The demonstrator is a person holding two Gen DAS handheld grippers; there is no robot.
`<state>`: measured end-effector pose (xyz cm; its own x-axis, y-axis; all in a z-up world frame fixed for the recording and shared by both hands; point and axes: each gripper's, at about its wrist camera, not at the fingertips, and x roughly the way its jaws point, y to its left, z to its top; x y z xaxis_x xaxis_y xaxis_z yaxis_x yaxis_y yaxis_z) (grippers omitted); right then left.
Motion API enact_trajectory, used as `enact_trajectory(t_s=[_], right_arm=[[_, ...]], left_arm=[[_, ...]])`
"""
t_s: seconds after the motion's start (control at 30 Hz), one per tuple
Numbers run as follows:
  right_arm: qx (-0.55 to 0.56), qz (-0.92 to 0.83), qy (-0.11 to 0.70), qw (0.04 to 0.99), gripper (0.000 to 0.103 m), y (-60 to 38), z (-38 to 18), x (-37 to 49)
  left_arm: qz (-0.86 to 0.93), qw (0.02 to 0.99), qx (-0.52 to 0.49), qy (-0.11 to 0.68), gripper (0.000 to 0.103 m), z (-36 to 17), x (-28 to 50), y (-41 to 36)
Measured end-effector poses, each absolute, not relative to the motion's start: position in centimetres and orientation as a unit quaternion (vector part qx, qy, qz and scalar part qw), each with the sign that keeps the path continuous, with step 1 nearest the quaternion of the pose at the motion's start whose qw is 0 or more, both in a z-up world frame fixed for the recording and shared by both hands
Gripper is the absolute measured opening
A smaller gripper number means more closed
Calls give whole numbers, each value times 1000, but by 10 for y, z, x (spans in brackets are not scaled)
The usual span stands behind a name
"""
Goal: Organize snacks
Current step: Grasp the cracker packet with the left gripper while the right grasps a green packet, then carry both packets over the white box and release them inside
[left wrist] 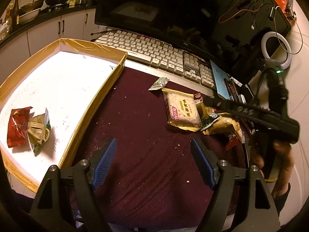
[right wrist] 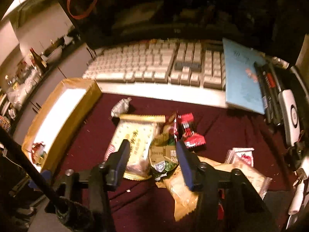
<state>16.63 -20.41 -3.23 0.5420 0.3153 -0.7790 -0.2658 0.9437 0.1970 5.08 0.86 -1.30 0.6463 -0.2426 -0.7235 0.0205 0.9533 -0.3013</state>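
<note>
A cardboard box [left wrist: 100, 90] with a white floor stands at the left and holds a red packet [left wrist: 17, 127] and a green-gold packet [left wrist: 39, 129]. My left gripper [left wrist: 153, 150] is open and empty above the maroon cloth. A pile of snacks lies to the right: a cracker pack [left wrist: 181, 109], a small green wrapper [left wrist: 159, 83] and gold packets [left wrist: 222, 124]. My right gripper [right wrist: 152, 151] is open over the pile, its fingers either side of a green-gold packet [right wrist: 163, 158], next to the cracker pack [right wrist: 135, 141] and a red packet [right wrist: 188, 129]. The box also shows in the right wrist view [right wrist: 77, 108].
A beige keyboard [left wrist: 154, 56] lies behind the cloth under a dark monitor [left wrist: 173, 13]. A blue booklet [right wrist: 241, 77] and pens [right wrist: 268, 90] lie at the right. A ring light [left wrist: 276, 50] stands far right. A pink-white packet [right wrist: 242, 154] lies on the cloth.
</note>
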Motion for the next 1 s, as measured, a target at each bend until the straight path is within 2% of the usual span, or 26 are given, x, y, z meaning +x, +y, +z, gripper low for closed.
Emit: enact_trajectory(t_s=[0.07,0.27,0.6,0.87,0.93,0.97,1.0], right_arm=[[11,143,454,879,30,-204,-39,167],[31,155,430,889,26,-215,-37,153],[199,159,310,916,26,-265,-14,143],[238,154,298,912,26,-276,-24,145],[232,153,298,913,26,-275,-24,143],[231,154,298,913,26,-274,-25,144],[230,159,297,913,26,-273,-24,143]], left_arm=[[-74,896,-133,416,79,-14,53,8],[-84,894,-120,423,79,-15,63,-3],[-127,876,-101,455,81,-23,121,-47],[-110,863,-47,490,81,-51,167,-87],[-93,869,-32,486,77,-55,169,-93],[-86,874,-22,477,71,-55,168,-95],[-82,877,-15,474,71,-56,168,-96]])
